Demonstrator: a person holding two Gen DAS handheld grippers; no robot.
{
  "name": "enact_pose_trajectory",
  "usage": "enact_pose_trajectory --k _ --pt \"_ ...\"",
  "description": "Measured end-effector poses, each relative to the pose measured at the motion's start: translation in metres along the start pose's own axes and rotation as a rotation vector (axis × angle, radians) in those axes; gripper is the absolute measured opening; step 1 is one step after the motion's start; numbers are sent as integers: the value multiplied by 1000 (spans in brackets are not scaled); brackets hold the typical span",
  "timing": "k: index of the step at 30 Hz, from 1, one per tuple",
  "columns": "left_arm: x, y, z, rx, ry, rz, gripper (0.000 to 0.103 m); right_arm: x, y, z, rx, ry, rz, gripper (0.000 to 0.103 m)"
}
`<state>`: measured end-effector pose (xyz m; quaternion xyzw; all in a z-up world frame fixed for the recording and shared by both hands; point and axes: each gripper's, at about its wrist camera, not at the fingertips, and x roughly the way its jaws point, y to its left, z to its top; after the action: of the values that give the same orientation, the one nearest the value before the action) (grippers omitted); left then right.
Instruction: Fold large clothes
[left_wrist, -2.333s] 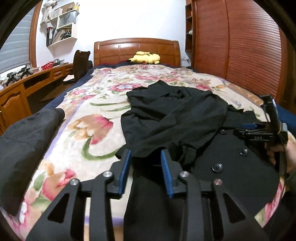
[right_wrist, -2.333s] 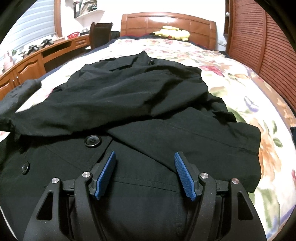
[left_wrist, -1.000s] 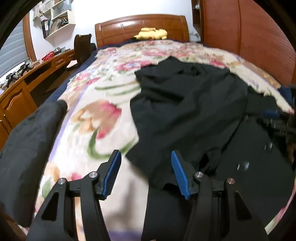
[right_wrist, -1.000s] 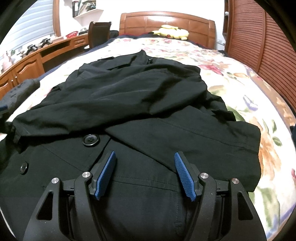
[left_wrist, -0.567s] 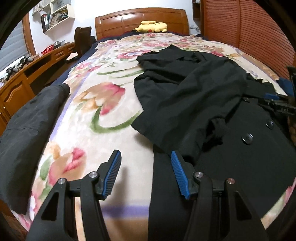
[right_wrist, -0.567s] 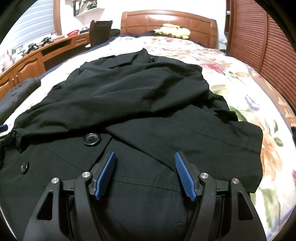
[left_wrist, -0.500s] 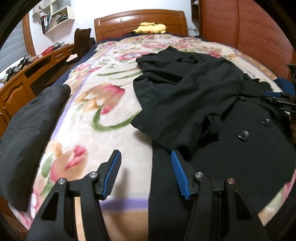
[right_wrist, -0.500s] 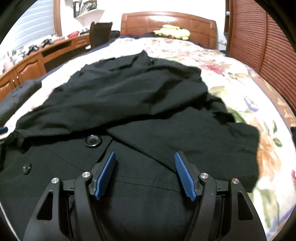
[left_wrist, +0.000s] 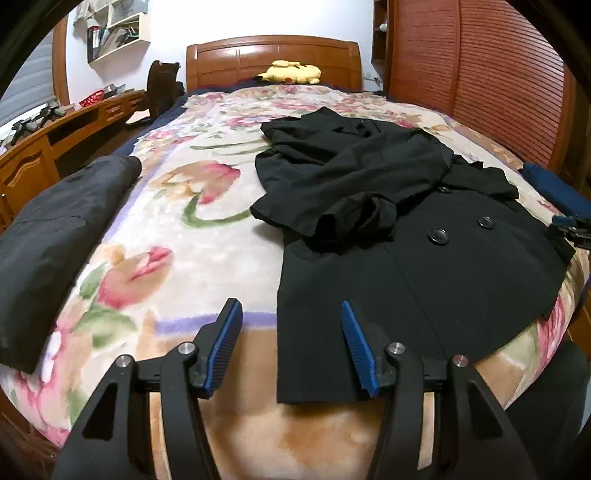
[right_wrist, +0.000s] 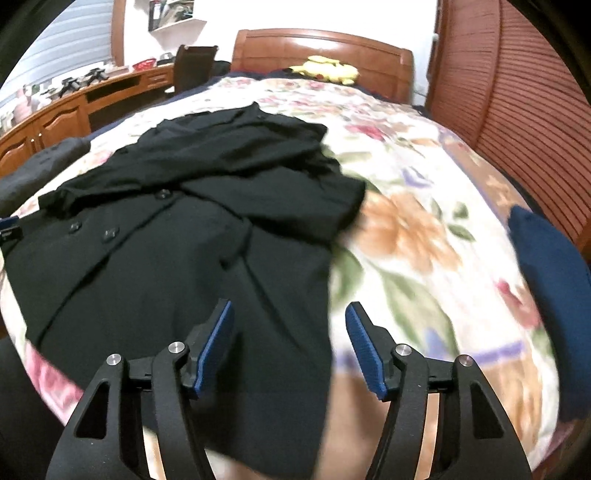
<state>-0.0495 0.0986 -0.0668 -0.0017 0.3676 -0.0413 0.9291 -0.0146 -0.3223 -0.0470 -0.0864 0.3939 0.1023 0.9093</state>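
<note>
One navy cushion (right_wrist: 550, 266) fuller from right wrist

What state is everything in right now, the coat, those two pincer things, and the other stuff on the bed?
Black buttoned coat: flat on the floral bedspread, sleeves folded across its chest.
Left gripper: empty, jaws closing, coat's hem corner between them.
Right gripper: empty, jaws closing over the coat's edge.
Dark grey garment: folded at the bed's side.
Yellow plush toy: lying by the headboard.

- Bed (left_wrist: 177, 236), floral blanket, wooden headboard.
- Black coat (left_wrist: 424, 258) spread toward the foot edge.
- Dark folded garment (left_wrist: 55, 229) at left edge.
- Yellow plush (left_wrist: 291, 73) by the headboard.
- Navy cloth (right_wrist: 550, 266) at right edge.
</note>
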Motion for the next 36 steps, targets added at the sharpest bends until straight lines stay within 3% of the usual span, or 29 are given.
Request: enact_pose_trajectory --k 4,10,21,22,27,30,36 --pt "-2 3 -5 -16 -1 -14 39 -8 -3 -11 9 9 27 62" --pt "-4 1 -13 -18 1 5 39 0 5 -26 0 56 78 49" --pt "-6 -6 -17 4 -3 31 38 -2 7 -37 2 36 78 46" --pt "-6 -6 -17 3 -6 28 32 -2 8 -37 0 34 76 45" --pt "-10 -10 -18 5 -7 15 11 -5 13 -38 -18 6 97 16" --pt "-20 -11 -14 11 -19 -1 3 -9 16 -35 -28 -3 85 9" --pt "-56 -18 3 20 -120 -12 2 -40 16 -18 -32 -98 83 6"
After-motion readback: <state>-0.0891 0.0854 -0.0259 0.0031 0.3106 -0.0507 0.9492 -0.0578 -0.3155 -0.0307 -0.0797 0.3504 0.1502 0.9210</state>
